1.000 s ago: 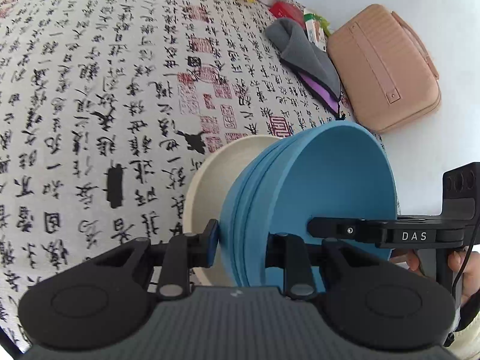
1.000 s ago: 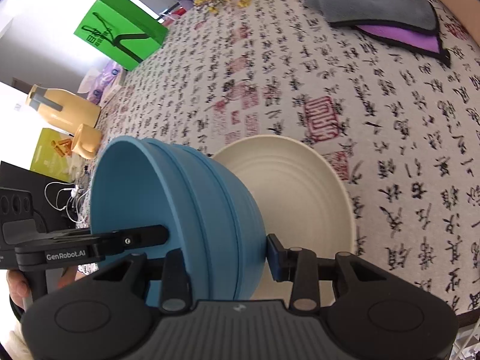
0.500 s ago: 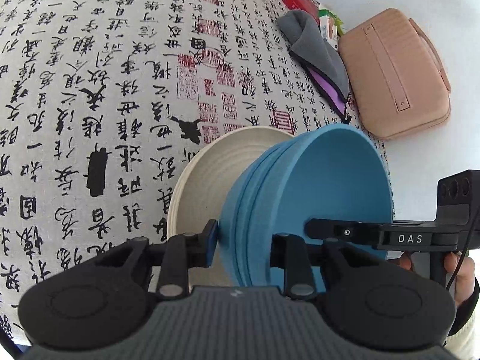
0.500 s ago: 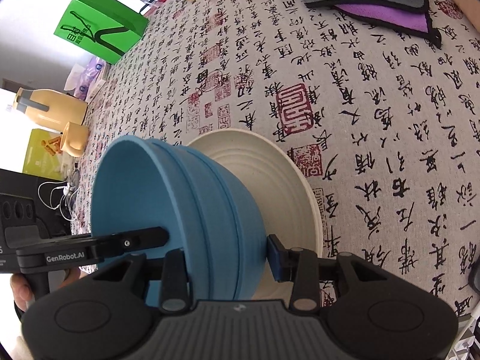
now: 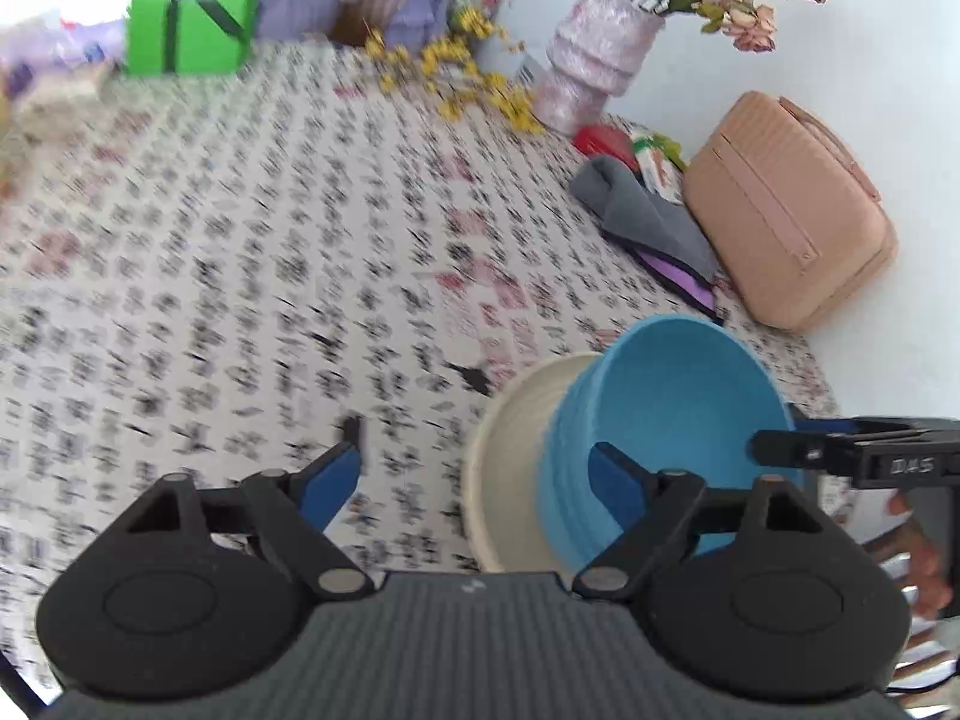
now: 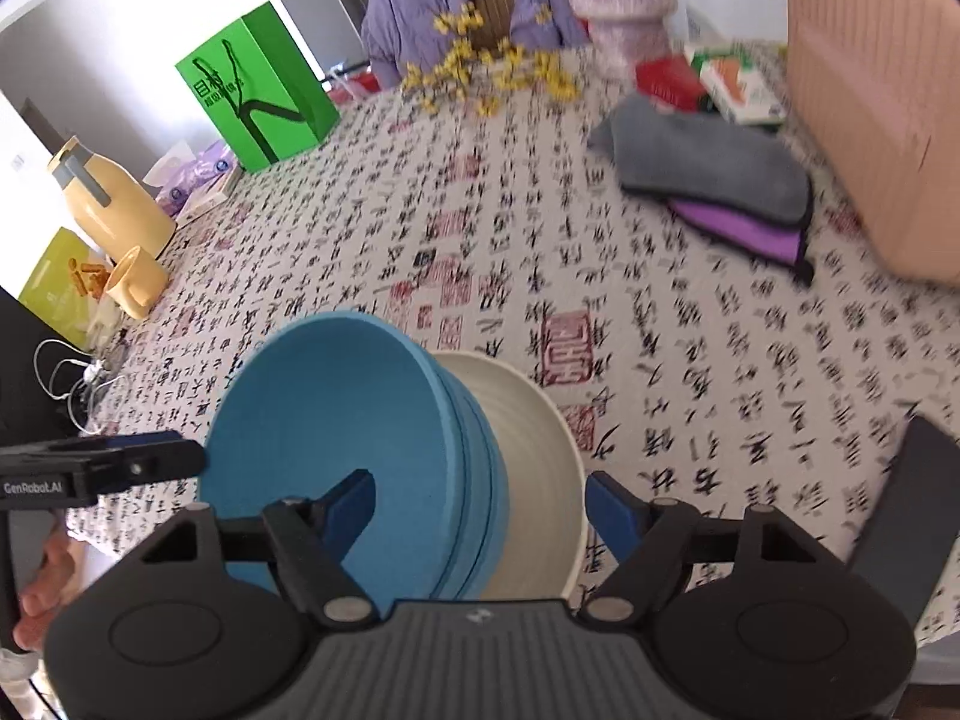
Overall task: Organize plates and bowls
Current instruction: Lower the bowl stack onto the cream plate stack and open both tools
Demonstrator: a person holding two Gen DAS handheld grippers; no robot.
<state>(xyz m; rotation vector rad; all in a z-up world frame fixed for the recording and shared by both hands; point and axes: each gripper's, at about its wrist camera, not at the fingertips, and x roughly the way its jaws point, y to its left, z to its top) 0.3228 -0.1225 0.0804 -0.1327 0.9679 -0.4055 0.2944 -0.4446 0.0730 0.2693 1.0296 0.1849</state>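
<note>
Two grippers, both with jaws spread wide and nothing pinched in either one. The left gripper [image 5: 474,474] has just been opening: its blue pads are far apart, one hanging over the bare cloth, the other sitting in front of the blue bowls [image 5: 672,420] without pressing on them. Same story for the right gripper [image 6: 480,504], jaws just opened up, the bowl stack's wall sits between the pads but they don't squeeze it.

The blue bowls [image 6: 360,420] look like a nested stack (you can see a few rims layered on the outer wall), and they're sitting inside the cream plate [image 6: 534,468], leaning a bit to one side. The plate rests on the table [image 6: 690,312] with the calligraphy-print cloth, near the edge closest to the cameras.

Further back there's a grey cloth [image 6: 708,162] lying on top of a purple one, a pink case [image 5: 786,216] just beside them, a vase [image 5: 594,66] with dried flowers, a green bag [image 6: 258,90] and a yellow jug [image 6: 108,204] off to the side. Left view is pretty motion-blurred
</note>
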